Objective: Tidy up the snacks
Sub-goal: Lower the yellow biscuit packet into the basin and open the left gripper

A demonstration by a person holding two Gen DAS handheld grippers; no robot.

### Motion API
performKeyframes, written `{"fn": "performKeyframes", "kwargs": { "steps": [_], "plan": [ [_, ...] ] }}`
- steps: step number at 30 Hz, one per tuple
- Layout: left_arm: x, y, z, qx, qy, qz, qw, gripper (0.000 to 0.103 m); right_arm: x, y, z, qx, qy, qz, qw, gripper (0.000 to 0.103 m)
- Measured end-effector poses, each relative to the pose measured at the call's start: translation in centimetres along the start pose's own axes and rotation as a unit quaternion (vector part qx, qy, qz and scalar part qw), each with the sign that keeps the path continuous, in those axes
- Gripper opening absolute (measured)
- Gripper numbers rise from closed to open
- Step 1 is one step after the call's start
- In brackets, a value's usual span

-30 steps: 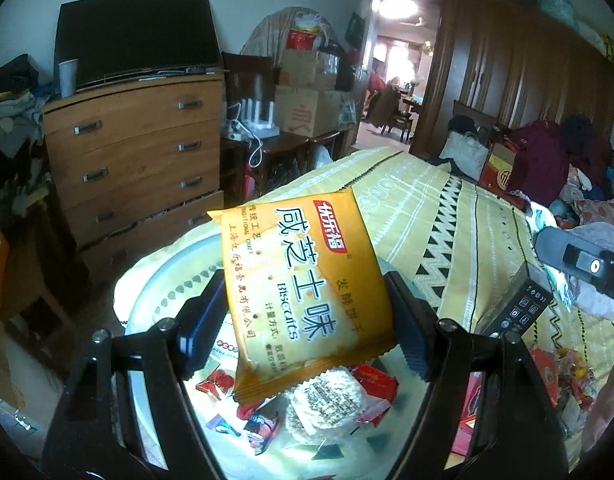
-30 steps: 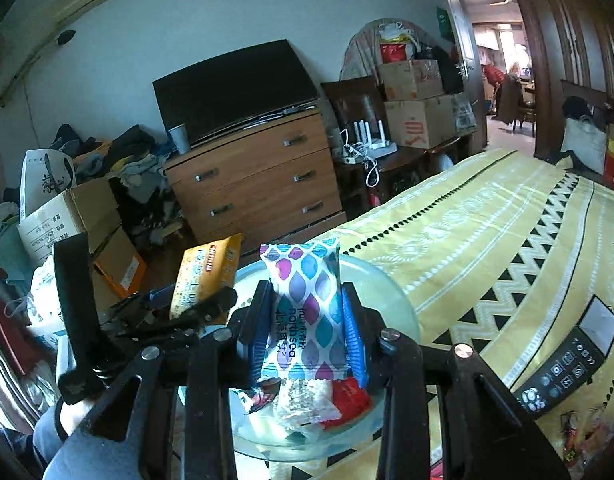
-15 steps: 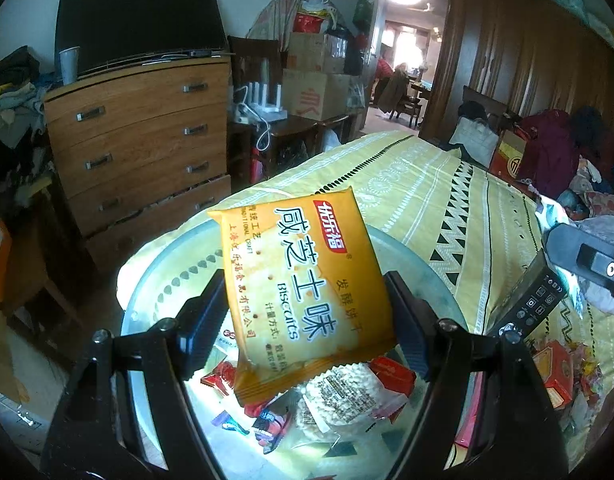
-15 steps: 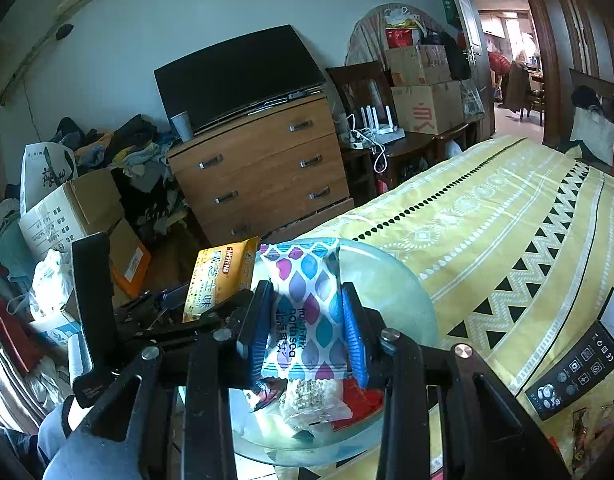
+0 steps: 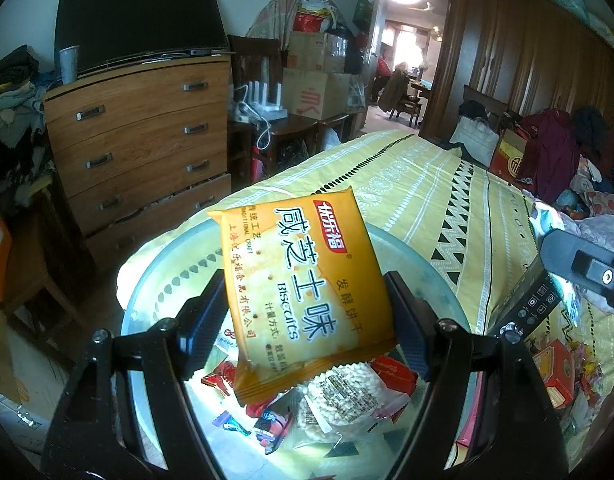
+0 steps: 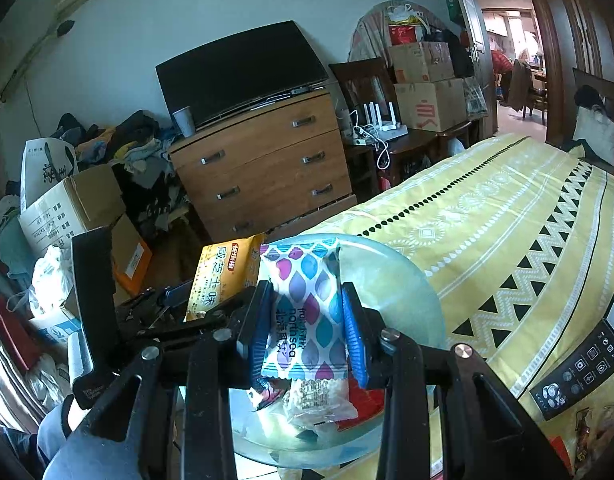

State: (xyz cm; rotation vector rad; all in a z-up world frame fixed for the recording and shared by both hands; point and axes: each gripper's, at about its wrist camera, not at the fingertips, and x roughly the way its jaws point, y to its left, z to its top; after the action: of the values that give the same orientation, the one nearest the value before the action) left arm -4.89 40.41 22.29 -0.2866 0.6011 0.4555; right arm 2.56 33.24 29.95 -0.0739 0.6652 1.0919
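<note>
While both claws grip, two packets stand above the glass bowl (image 5: pixel 155 296).
Left gripper (image 5: pixel 303 320) pinches the yellow biscuit packet (image 5: pixel 303 292) (long axis near upright, top tilted left); right gripper (image 6: pixel 307 332), nearly closed, clamps the patterned snack packet (image 6: pixel 303 304) upright.

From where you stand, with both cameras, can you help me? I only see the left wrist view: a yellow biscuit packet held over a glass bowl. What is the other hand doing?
Observer: The right gripper is shut on a packet with coloured diamond shapes, held upright over the same glass bowl.
Operator: Is that packet near my yellow one?
Observer: Yes. In the right wrist view the yellow biscuit packet sits just to its left, in the left gripper.
Operator: Anything left of the dresser that I can't see?
Observer: An open cardboard box on the floor, with a white paper bag behind it.
</note>
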Motion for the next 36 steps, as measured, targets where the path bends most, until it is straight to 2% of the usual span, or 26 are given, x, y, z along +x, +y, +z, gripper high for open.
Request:
{"fn": "performKeyframes", "kwargs": {
  "steps": [36],
  "plan": [
    [0.21, 0.15, -0.19, -0.001, 0.002, 0.002, 1.0, 0.077, 0.49, 0.37, -0.35, -0.001, 0.004, 0.0, 1.0, 0.037]
  ]
}}
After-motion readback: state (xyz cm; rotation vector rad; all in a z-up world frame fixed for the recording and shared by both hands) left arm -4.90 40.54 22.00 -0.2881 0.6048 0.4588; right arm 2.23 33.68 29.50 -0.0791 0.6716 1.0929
